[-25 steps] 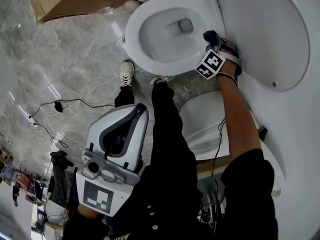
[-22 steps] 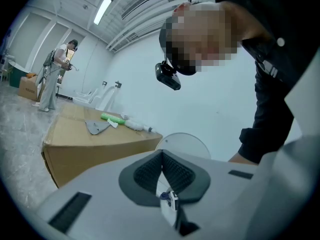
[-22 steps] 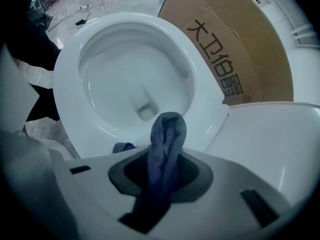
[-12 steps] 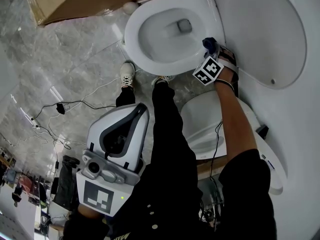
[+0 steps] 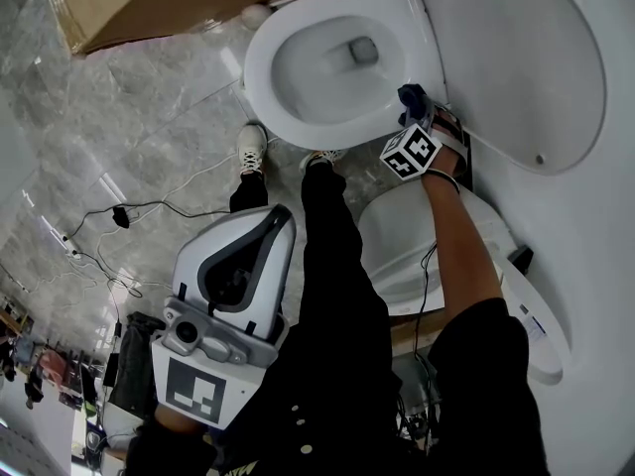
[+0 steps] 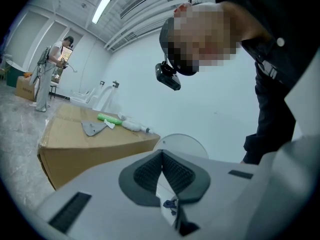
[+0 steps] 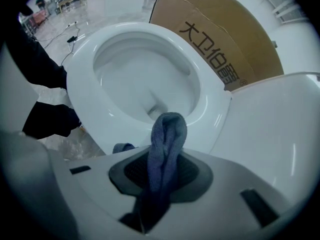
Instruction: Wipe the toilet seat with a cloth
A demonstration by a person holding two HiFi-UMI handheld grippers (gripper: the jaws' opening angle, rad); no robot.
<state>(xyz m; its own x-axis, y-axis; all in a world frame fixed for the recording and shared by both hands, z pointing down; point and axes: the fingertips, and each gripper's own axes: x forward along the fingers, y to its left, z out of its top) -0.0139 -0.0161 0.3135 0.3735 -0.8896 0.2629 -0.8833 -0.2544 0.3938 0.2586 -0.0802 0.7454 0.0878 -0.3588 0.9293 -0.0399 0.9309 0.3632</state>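
The right claw, clamped on the blue cloth, has drawn back along the toilet seat by its hinge-side rim, so wiping looks underway; the left claw hangs closed and empty.

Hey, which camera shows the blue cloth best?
The right gripper view: the cloth sits centre frame, folded and pinched in the right claw, with the toilet seat beyond. The head view shows only its small dark tip. I can't find it in the left gripper view.
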